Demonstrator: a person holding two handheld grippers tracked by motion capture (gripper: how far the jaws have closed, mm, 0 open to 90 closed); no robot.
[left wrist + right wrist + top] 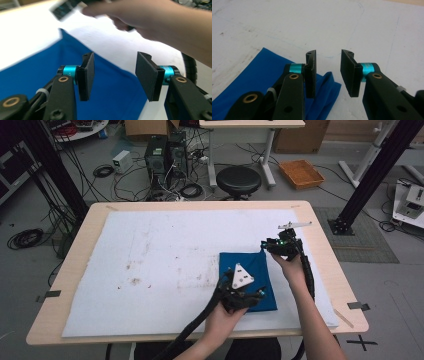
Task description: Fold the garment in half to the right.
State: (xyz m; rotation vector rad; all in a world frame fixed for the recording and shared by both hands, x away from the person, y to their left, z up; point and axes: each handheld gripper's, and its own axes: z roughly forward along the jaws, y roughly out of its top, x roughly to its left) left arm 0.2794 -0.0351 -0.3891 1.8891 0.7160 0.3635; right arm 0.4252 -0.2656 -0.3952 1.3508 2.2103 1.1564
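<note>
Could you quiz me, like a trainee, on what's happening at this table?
1. True or false: the blue folded cloth lies on the white mat, nearer the person's side of it.
2. Which thing stands on the floor beyond the table? A) black round stool B) ladder C) bicycle
3. Is either the left gripper or the right gripper clamped on the cloth?

Key:
1. True.
2. A.
3. No. Both stand with jaws apart, nothing pinched between the pads; the cloth lies below them, and a cloth corner shows beneath the right gripper's jaws.
</note>
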